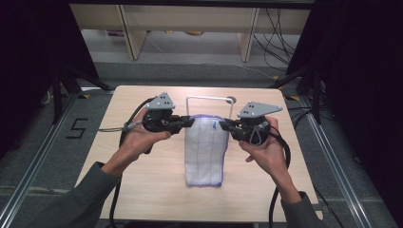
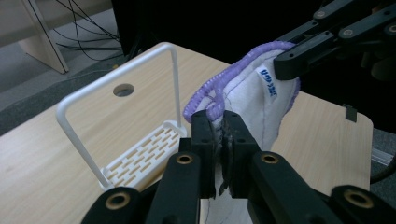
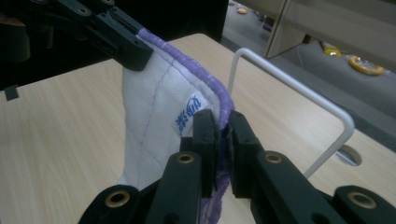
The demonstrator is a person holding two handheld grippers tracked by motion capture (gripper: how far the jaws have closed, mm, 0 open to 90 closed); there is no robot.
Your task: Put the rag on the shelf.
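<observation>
Cloth (image 1: 205, 151) hangs with its long axis down to the worktop (image 1: 142, 190), top corners pinched by my left hand-held gripper (image 1: 190, 121) and right hand-held gripper (image 1: 222, 125), just before the white rack (image 1: 209, 99).

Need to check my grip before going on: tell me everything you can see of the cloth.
The cloth is white, quilted-looking fabric with purple stitched edging and a small blue-printed label near its top. The left gripper and right gripper each pinch an upper corner, jaws shut on it. It hangs in front of the white rack, lower end toward the table.
</observation>
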